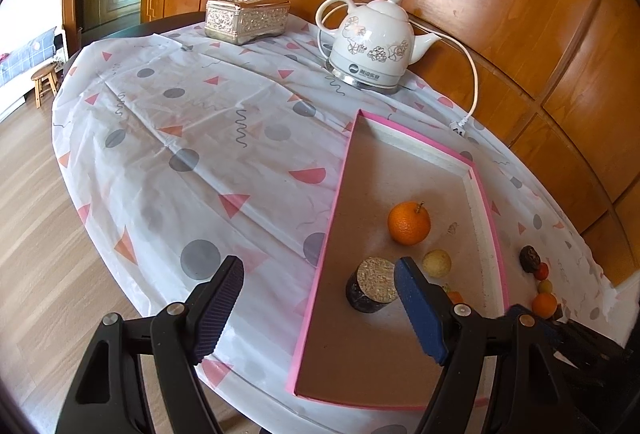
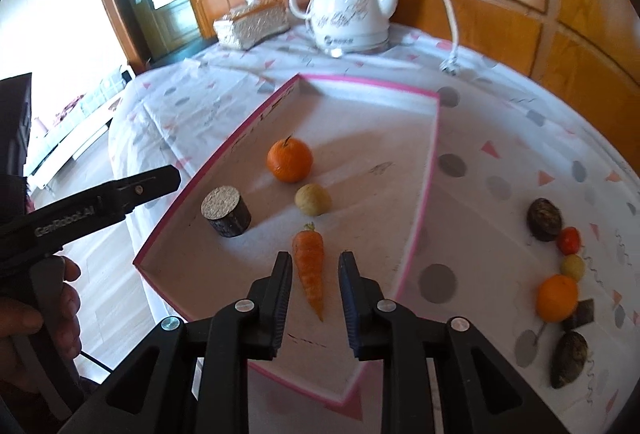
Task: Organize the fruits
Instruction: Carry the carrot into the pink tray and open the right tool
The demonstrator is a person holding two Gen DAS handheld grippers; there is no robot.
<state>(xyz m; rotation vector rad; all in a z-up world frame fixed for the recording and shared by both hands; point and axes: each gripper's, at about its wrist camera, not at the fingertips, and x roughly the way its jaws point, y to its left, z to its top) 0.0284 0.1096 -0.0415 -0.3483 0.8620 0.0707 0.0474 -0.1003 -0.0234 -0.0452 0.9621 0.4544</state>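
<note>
**Both my grippers open over the pink tray**

My right gripper (image 2: 314,294) has its fingers parted with the carrot (image 2: 309,270) lying between them on the floor of the pink-rimmed tray (image 2: 430,170); I see a gap on either side of it, so the pads are not pressing it. My left gripper (image 1: 320,310) is spread wide and holds nothing. It hangs over the tray's near left edge, and its right finger sits in front of the dark cylinder with a speckled top (image 1: 372,290), which stands upright in the tray.

A little farther in, a pale yellow round fruit (image 2: 313,199) lies just beyond the carrot's leafy end, and beyond that, close by it, sits a large orange (image 2: 289,159) with a short stem. All four pieces are inside the tray, apart from one another.

To the right, outside the tray on the patterned tablecloth (image 1: 180,138), a loose row runs away from me: a dark oval piece (image 2: 569,358), a small dark block (image 2: 580,312), a second orange (image 2: 557,298), a small yellow fruit (image 2: 573,266), a small red fruit (image 2: 570,239) and a dark round piece (image 2: 543,219).

At the far side of the table stand a white kettle (image 1: 370,42) on its base, its cord trailing to the right, and an ornate tissue box (image 1: 247,17) to its left.
</note>
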